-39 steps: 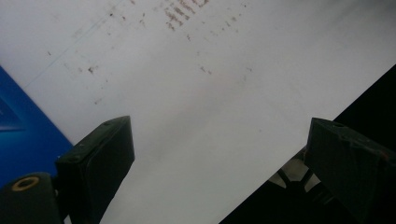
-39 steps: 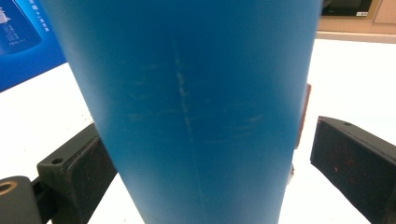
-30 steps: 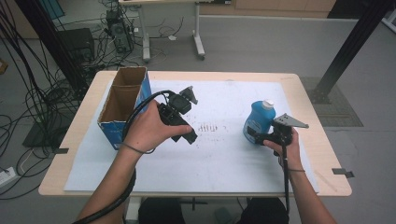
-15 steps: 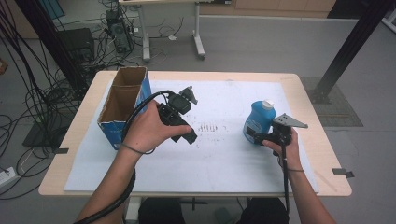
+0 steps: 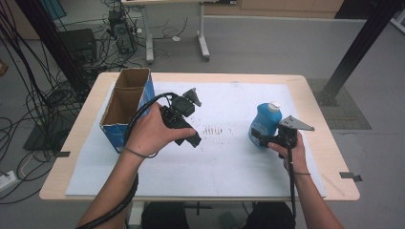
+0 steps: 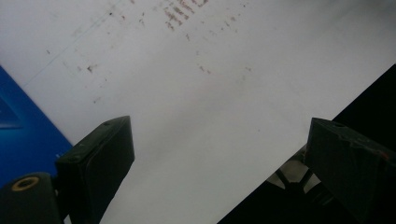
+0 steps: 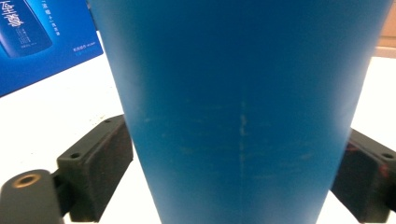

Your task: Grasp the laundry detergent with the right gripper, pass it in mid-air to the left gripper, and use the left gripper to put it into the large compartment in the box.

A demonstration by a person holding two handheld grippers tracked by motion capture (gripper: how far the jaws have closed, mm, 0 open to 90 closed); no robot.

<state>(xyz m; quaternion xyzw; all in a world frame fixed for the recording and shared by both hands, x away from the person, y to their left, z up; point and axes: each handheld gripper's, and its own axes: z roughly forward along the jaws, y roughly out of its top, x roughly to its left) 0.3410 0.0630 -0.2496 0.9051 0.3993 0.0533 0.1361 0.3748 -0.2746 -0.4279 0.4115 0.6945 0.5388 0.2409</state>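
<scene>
Closing my right gripper (image 5: 260, 141) on the upright blue plastic bottle (image 5: 264, 123) at the table's right; jaws have just narrowed, touching its lower body. Smooth, likely slippery; I'd grip low. Left gripper (image 5: 191, 139) gapes empty.

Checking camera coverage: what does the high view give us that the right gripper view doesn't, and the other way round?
High view alone: the bottle's white cap, the open cardboard box, the left tongs held over the white sheet, both forearms, the floor cables.

Right gripper view alone: close detail of the bottle wall, with both black pads pressed on its sides and faint scuffs on the plastic.

Both: the blue bottle, the right tongs shut on its lower body, the box's blue side, the white sheet.
</scene>
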